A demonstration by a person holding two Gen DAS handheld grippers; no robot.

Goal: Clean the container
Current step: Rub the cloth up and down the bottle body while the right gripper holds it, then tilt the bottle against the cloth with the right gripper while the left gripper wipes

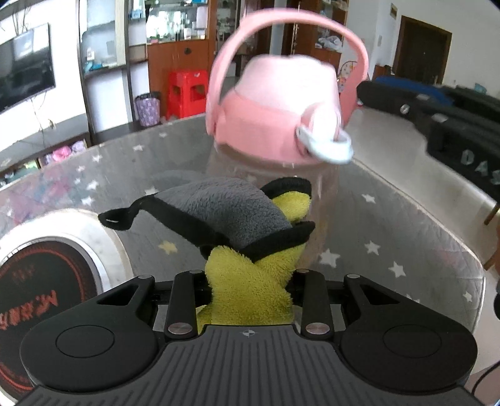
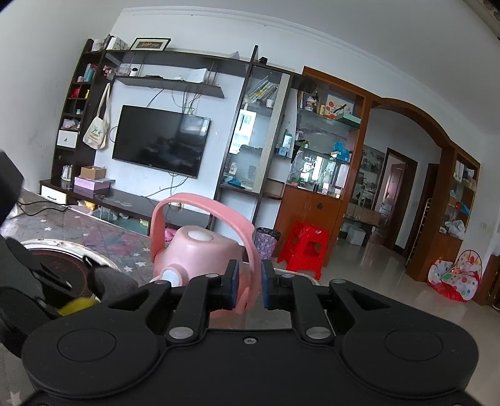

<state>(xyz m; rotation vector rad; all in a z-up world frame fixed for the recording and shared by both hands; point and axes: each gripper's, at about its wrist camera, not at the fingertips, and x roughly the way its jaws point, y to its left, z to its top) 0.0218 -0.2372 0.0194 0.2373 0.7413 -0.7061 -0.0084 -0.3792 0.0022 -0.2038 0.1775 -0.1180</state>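
Observation:
A clear bottle with a pink lid and a pink loop handle stands tilted on the table, blurred. My left gripper is shut on a grey and yellow-green cloth that presses against the bottle's clear side. My right gripper is shut on the pink handle, with the lid just ahead of its fingers. The left gripper's body and the cloth show at the left of the right wrist view.
The table has a grey star-patterned cover. A round induction cooker is set in it at the left. Beyond the table stand a red stool, a purple bin and a TV wall unit.

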